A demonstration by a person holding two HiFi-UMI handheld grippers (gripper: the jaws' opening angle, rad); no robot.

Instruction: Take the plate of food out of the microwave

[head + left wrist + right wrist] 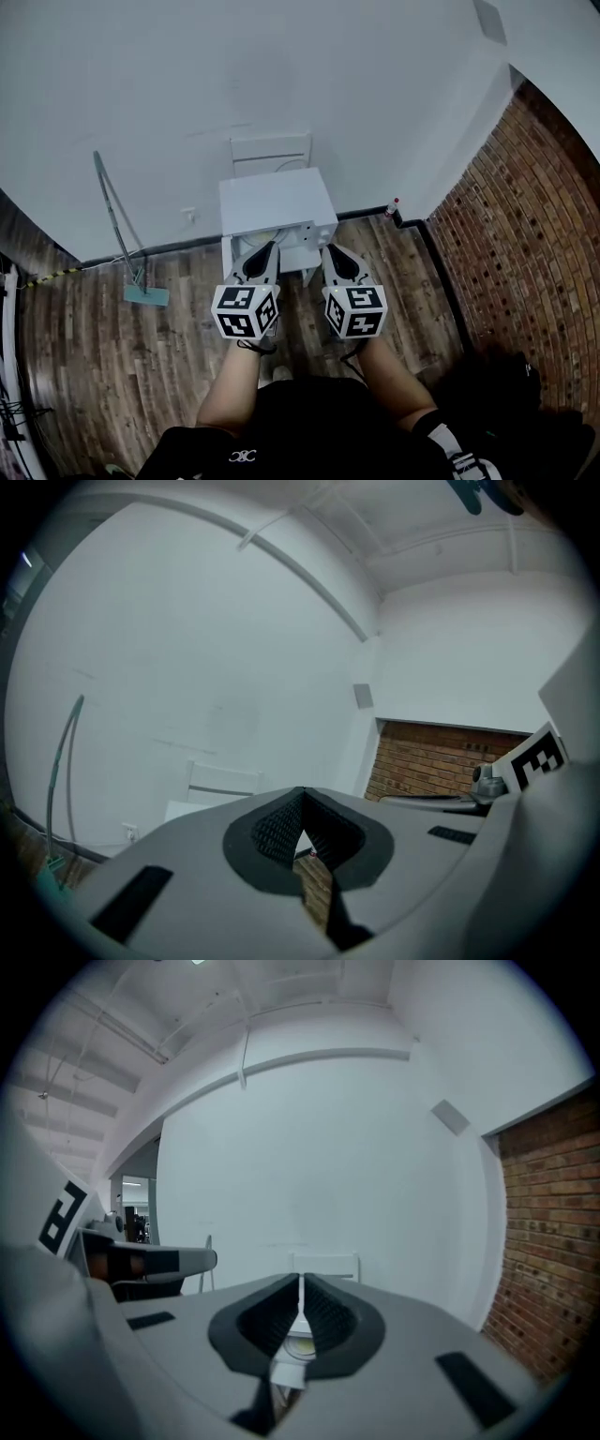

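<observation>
A white microwave point(277, 208) stands on a low white stand against the white wall, straight ahead of me. Both grippers are held up side by side just in front of it, a little apart from it. My left gripper point(267, 247) is shut with nothing in it, its jaws meeting at the tip point(300, 801). The right gripper point(334, 249) is also shut and empty point(300, 1283). Through the gap under the right jaws I see a round pale dish with something yellowish point(298, 1343), likely the plate of food. I cannot tell whether the microwave door is open.
A mop point(124, 246) leans on the wall at the left, its head on the wooden floor. A small bottle point(392, 207) stands in the corner by the brick wall point(525, 234). A white frame point(270, 154) rests against the wall behind the microwave.
</observation>
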